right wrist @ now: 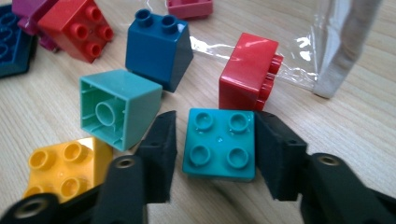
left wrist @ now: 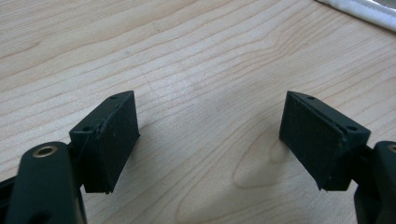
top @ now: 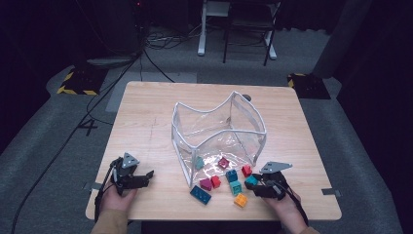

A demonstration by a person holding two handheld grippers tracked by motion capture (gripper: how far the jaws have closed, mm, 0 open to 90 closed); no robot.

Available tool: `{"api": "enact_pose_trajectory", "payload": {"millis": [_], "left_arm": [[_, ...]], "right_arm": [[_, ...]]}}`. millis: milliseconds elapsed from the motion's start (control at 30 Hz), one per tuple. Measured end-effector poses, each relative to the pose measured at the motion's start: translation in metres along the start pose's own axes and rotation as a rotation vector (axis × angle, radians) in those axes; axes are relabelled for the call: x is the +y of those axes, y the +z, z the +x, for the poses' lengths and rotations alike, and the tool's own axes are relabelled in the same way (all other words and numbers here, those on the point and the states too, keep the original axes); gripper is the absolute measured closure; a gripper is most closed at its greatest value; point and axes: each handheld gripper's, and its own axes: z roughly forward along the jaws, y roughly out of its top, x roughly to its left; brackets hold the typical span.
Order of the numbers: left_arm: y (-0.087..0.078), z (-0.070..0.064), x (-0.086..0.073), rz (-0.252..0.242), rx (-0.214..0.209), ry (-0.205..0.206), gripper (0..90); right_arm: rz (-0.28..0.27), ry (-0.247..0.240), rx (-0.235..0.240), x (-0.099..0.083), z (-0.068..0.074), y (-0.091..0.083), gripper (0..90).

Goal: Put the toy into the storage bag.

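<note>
Two jaws of right gripper [right wrist: 215, 156] flank teal brick [right wrist: 219, 144]; left gripper [left wrist: 210, 140] jaws wide, empty.

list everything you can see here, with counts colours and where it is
table: 1, light wood, centre
bag: 1, clear with white trim, open, mid-table
blocks in bag: 2, teal and dark red
blocks on table, before the bag: 8; navy flat, magenta, 2 red, blue, green, orange, teal
left hand-held gripper: open over bare wood
right hand-held gripper: jaws on either side of the teal block
</note>
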Motion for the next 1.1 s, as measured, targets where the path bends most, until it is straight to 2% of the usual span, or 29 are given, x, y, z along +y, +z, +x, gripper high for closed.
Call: {"api": "enact_pose_trajectory", "payload": {"millis": [167, 367, 700, 933, 1100], "left_arm": [[0.0, 0.0, 0.0, 0.0, 0.0, 0.0, 20.1], [0.0, 0.0, 0.0, 0.0, 0.0, 0.0, 20.1], [0.0, 0.0, 0.0, -0.001, 0.0, 0.0, 20.1], [0.0, 0.0, 0.0, 0.0, 0.0, 0.0, 20.1], [0.0, 0.0, 0.0, -0.001, 0.0, 0.0, 20.1]], "right_arm": [[0.002, 0.011, 0.014, 0.0, -0.001, -0.002, 58.7], [-0.012, 0.001, 0.035, 0.005, 0.0, -0.011, 58.7], [-0.071, -0.006, 0.067, 0.02, 0.004, -0.039, 58.7], [-0.113, 0.011, 0.094, 0.03, -0.001, -0.061, 58.6], [-0.137, 0.004, 0.104, 0.043, -0.005, -0.08, 58.7]]}}
